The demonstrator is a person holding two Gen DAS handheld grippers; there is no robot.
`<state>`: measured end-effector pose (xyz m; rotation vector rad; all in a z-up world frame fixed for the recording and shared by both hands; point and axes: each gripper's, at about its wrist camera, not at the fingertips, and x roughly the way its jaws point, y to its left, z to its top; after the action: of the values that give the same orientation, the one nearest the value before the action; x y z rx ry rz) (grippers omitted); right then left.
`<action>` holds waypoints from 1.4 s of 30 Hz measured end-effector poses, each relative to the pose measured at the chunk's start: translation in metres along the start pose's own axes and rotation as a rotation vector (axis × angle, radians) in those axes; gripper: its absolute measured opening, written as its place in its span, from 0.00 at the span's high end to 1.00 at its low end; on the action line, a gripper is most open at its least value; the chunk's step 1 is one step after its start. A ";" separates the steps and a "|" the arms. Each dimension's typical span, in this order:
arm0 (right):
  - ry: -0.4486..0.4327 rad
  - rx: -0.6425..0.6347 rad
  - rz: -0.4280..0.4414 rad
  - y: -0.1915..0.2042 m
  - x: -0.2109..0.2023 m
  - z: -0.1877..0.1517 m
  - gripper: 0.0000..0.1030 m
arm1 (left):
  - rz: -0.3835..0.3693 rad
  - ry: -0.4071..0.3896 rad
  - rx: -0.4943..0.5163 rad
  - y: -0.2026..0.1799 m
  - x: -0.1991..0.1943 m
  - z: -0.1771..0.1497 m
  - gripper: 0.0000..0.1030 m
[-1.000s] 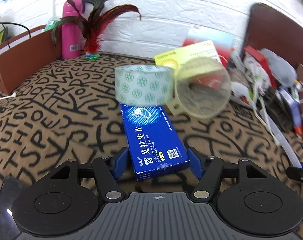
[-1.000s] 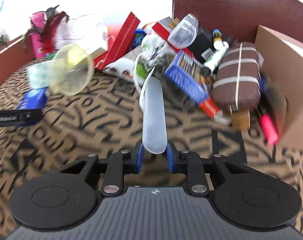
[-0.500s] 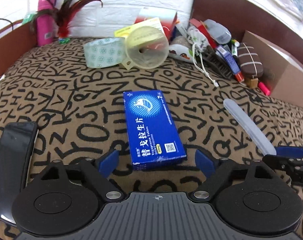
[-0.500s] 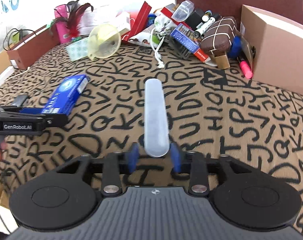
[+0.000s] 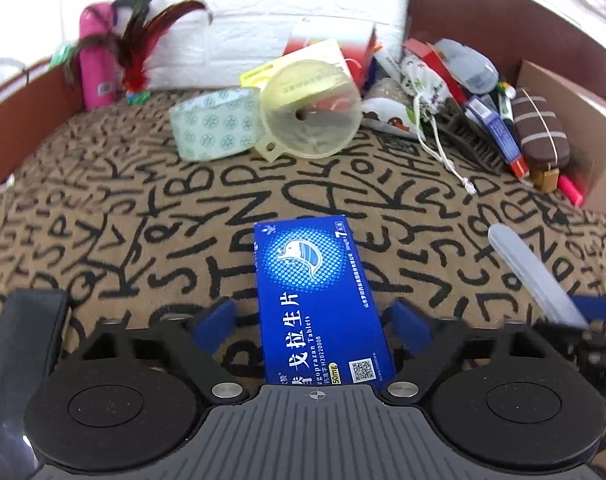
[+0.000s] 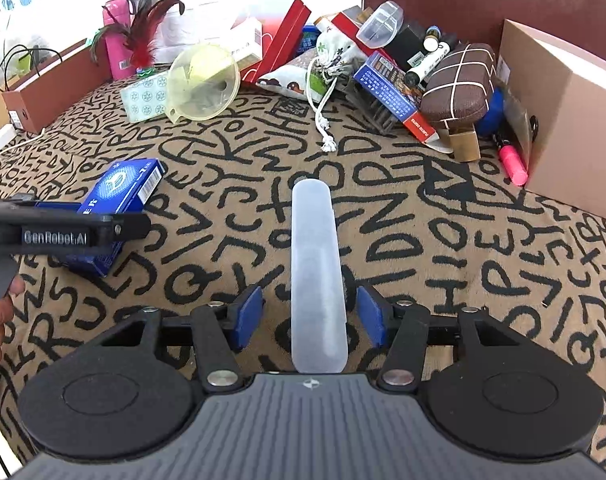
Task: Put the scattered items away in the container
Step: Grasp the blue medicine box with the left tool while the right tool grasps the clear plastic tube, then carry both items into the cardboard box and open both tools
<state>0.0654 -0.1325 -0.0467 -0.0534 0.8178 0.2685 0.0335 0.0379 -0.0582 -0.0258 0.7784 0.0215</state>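
A blue tablet box lies flat on the letter-patterned cloth between the open fingers of my left gripper; it also shows in the right wrist view. A long translucent white case lies on the cloth between the open fingers of my right gripper; it also shows in the left wrist view. Neither gripper touches its item. A cardboard box stands open at the right.
A tape roll and a yellow funnel lie at the back. A pile of items, among them a brown quilted case, a drawstring pouch, a pink marker, lies by the box. A black phone lies left.
Both grippers opened and let go: the blue box and the white case now lie on the cloth. Both grippers pulled back from the pile toward the near side.
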 end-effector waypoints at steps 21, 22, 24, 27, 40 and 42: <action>0.029 0.043 0.003 -0.016 -0.023 -0.015 0.69 | -0.231 0.045 0.238 -0.065 -0.008 -0.008 0.43; 0.028 0.040 0.002 -0.016 -0.022 -0.014 0.69 | -0.234 0.045 0.231 -0.063 -0.008 -0.008 0.43; 0.023 0.041 0.003 -0.016 -0.021 -0.014 0.68 | -0.235 0.041 0.228 -0.064 -0.008 -0.009 0.33; 0.021 0.037 0.005 -0.017 -0.019 -0.013 0.68 | -0.217 0.036 0.254 -0.069 -0.008 -0.011 0.36; -0.005 0.087 0.040 -0.022 -0.024 -0.018 0.70 | -0.208 0.044 0.226 -0.072 -0.014 -0.010 0.45; -0.008 0.120 0.067 -0.026 -0.032 -0.022 0.70 | -0.234 0.040 0.207 -0.075 -0.022 -0.009 0.45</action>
<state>0.0355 -0.1677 -0.0406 0.0882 0.8269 0.2823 0.0135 -0.0372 -0.0481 0.0794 0.8104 -0.2817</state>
